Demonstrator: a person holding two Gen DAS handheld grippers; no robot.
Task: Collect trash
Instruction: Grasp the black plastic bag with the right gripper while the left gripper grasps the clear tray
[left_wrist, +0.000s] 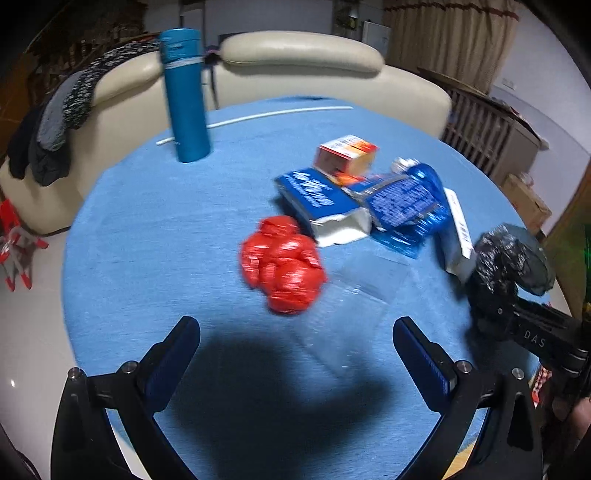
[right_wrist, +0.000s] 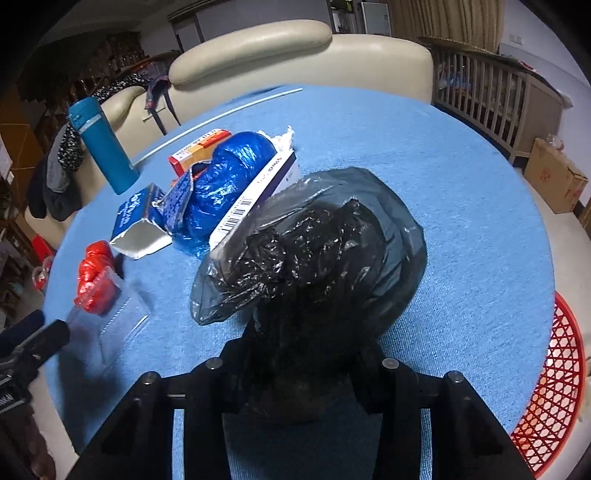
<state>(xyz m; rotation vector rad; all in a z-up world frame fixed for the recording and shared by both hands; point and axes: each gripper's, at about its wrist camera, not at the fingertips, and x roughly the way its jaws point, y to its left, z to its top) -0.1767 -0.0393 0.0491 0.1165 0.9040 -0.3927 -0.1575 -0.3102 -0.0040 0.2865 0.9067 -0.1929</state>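
Left wrist view: the left gripper (left_wrist: 295, 354) hangs over a round table covered in blue cloth (left_wrist: 147, 240), its two fingers spread wide with nothing between the pads. Just above them, at the centre of the frame, lies a crumpled red wrapper (left_wrist: 282, 264), and a clear plastic bag (left_wrist: 354, 314) lies flat beside it, toward the lower right. To the upper right of the wrapper, a heap of trash sits close together: a blue carton (left_wrist: 321, 203) with a torn white end, a blue plastic bag (left_wrist: 410, 206), a small red and orange box (left_wrist: 347, 153) and a white box with a barcode (left_wrist: 460, 225). A tall blue bottle (left_wrist: 186, 96) stands upright at the upper left, near a thin white rod (left_wrist: 258, 117) along the far edge. A cream sofa (left_wrist: 303, 55) fills the background.

Right wrist view: the right gripper (right_wrist: 295, 350) is closed on a crumpled black plastic bag (right_wrist: 314, 243), which bunches up at the centre of the frame and hides the fingertips. The bag partly overlaps the white box in this view. A red mesh basket (right_wrist: 554, 387) shows at the lower right edge, below the table rim.
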